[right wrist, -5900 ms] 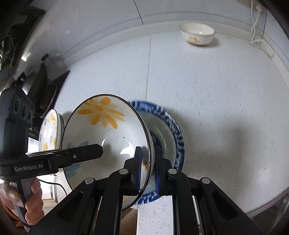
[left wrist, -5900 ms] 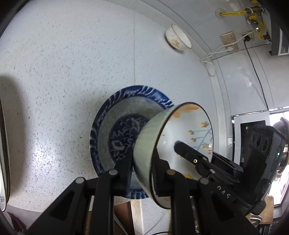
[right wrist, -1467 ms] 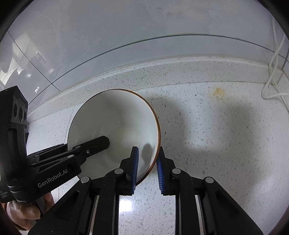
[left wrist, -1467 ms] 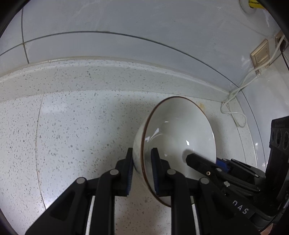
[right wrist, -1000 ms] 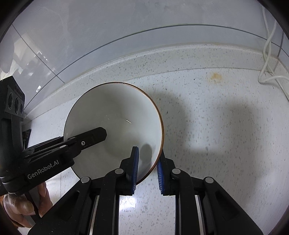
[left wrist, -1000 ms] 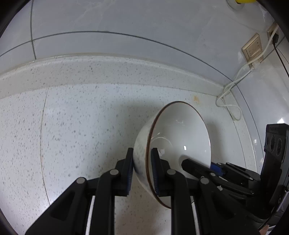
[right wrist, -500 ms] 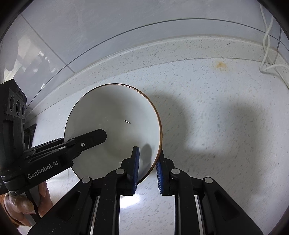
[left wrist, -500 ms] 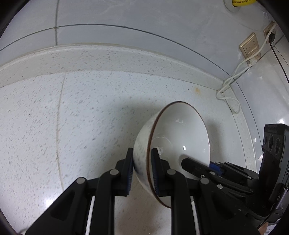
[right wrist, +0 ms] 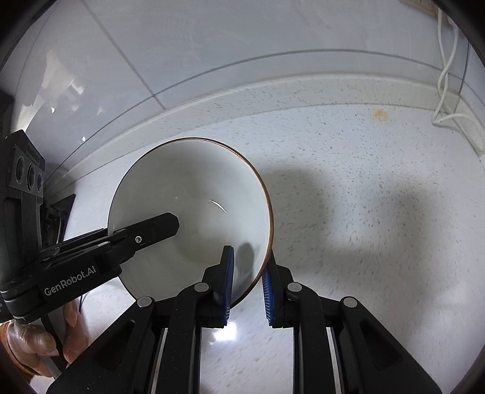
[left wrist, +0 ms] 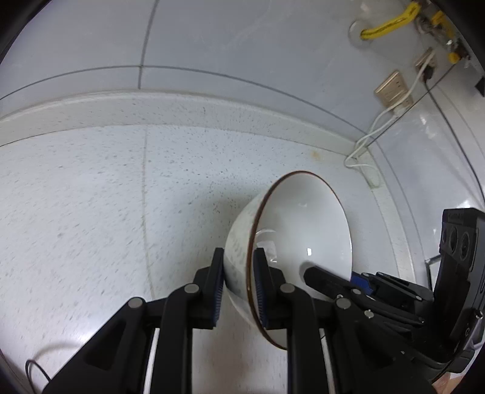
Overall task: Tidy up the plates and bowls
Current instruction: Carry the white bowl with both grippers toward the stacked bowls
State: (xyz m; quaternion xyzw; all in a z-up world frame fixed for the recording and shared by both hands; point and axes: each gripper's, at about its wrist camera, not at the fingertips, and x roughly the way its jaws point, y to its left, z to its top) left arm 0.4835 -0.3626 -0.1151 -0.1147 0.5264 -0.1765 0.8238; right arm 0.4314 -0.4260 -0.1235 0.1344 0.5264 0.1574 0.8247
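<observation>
Two grippers pinch one white bowl [left wrist: 303,230] by opposite sides of its brown-edged rim and hold it tilted above a speckled counter [left wrist: 91,212], near the back wall. The left gripper [left wrist: 238,285] has its jaws pressed onto the near rim, one pad outside and one inside; the right gripper [right wrist: 247,280] does the same on the other side. Each grip covers only a narrow strip of smooth, glazed rim, so the bowl could slip or swing if either hand loosens, or if the hands drift apart or twist against each other. A drop onto the hard counter would likely chip or break it. From the left wrist view, the bowl's speckled outer wall shows, along with a wall socket [left wrist: 394,91], a white cord [left wrist: 363,145] and a yellow hose [left wrist: 385,25] high on the wall. From the right wrist view, the whole pale inside of the bowl shows, plus the person's hand [right wrist: 36,342] around the left gripper's handle and dark shadows on the counter. No plate or other bowl appears in either view, so the destination stays unseen.
</observation>
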